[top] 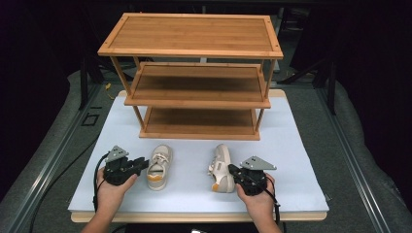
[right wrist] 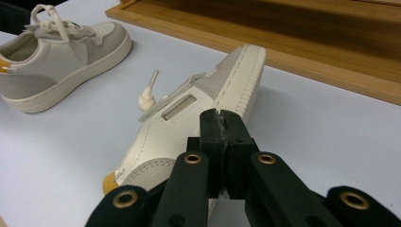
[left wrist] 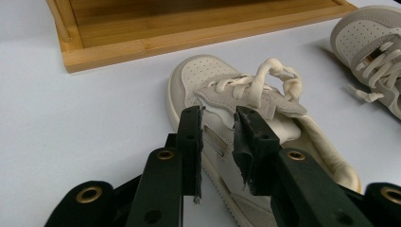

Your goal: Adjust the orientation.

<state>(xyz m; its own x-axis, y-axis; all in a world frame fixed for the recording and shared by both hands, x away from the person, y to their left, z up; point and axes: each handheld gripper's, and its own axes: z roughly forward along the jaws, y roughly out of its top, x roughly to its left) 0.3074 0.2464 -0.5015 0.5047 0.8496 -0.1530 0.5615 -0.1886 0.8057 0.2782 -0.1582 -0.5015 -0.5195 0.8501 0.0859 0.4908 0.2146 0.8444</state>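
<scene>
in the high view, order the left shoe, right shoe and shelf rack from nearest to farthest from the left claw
1. left shoe, right beside the left claw, upright.
2. right shoe, across the mat by the right claw, tipped on its side.
3. shelf rack, at the table's far end.

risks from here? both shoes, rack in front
1. The right shoe lies tipped on its side, so the shut right hand-held gripper could push it over the smooth table instead of gripping it.
2. The left hand-held gripper has its jaws open astride the left shoe's side wall; closing there may catch the loose laces.
3. The bottom shelf's raised front lip may snag a sole.
</scene>
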